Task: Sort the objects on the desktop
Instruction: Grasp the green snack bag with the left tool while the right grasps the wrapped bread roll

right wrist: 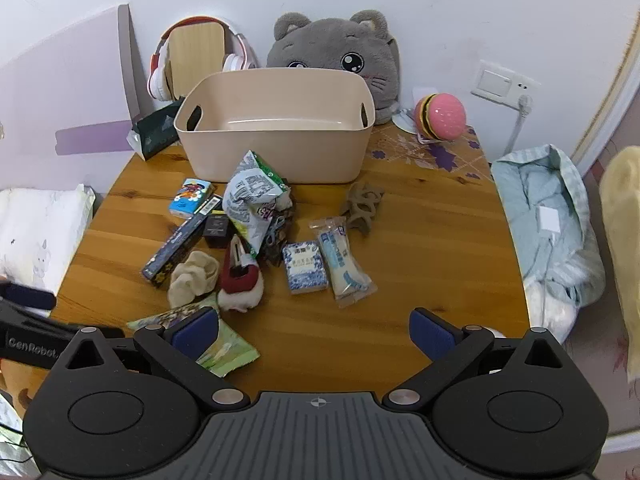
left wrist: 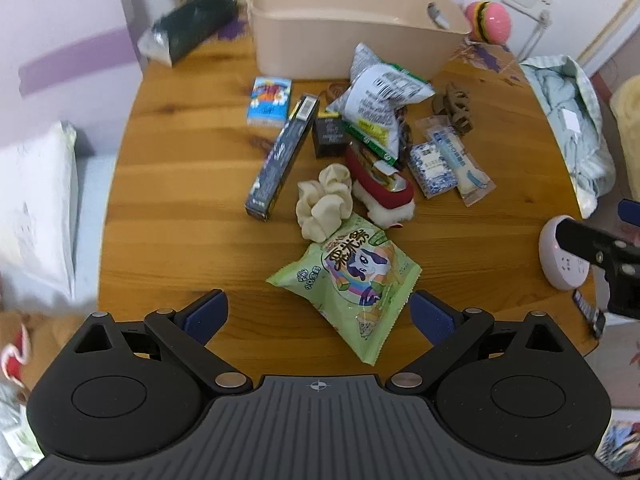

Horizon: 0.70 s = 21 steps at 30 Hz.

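Left tool (left wrist: 318, 312) is spread wide, nothing clamped, angled steeply down w/ the green snack bag (left wrist: 348, 276) lying between its blue pads, apparently w/o contact. In the left wrist view the beige bin (left wrist: 352, 28) sits at the far end of the tabletop (left wrist: 180, 240), and what shows of its inside is bare; the clutter lies loose in front of it: blue card box (left wrist: 269, 101), long dark box (left wrist: 282, 158), small black box (left wrist: 330, 136), crumpled white-green bag (left wrist: 380, 100), cream scrunchie (left wrist: 324, 204), red-white plush item (left wrist: 380, 190), blue-white packet (left wrist: 432, 168), clear sachet (left wrist: 458, 160), brown hair claw (left wrist: 454, 106). Right wrist view: right tool (right wrist: 314, 334) also fully spread and empty, over bare wood near the front edge; its left pad overlaps a corner of the green bag in the picture, contact can't be told. Bin clearly empty here, so sorting looks barely begun, approx. everything left to move. Green bag seems the likely first pick, being nearest the left tool.
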Tool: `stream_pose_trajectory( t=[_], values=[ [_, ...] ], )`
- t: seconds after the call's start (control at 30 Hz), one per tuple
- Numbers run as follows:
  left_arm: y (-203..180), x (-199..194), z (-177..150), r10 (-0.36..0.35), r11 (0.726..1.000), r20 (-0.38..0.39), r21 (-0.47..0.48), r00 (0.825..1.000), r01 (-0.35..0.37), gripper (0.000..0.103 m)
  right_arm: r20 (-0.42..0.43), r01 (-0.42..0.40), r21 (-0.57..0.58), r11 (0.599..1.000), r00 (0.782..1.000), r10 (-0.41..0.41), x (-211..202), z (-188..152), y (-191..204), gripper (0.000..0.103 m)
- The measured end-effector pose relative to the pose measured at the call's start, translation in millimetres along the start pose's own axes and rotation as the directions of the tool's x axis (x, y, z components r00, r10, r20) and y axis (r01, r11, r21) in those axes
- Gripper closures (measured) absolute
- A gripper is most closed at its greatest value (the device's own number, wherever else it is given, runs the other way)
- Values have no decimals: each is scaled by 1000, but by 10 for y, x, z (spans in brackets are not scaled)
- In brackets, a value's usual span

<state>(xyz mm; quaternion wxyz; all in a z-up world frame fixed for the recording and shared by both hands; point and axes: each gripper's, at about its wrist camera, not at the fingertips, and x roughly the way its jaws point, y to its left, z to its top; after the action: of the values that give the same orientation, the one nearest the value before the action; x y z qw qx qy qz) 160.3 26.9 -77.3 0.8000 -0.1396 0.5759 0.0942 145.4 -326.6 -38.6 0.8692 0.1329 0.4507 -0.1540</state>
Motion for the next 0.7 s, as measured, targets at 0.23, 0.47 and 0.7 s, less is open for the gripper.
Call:
stream_pose_trajectory(
  t=[0.23,0.47,0.7],
  values=[
    [-9,358,156,-25,994,-51,-111,998,19,3,-61,13,-62,998,998,-17,468,209,-138,0],
    [-90,681,243,-31,980,-95,-200,995,12,3,-122,0,-113,994,992,-14,988,349,-277,0],
    [-100,908,239,8,957,-117,-287,993,-41,3,-125,15,-69,998,992,-24,1418,457,-542,0]
  ],
)
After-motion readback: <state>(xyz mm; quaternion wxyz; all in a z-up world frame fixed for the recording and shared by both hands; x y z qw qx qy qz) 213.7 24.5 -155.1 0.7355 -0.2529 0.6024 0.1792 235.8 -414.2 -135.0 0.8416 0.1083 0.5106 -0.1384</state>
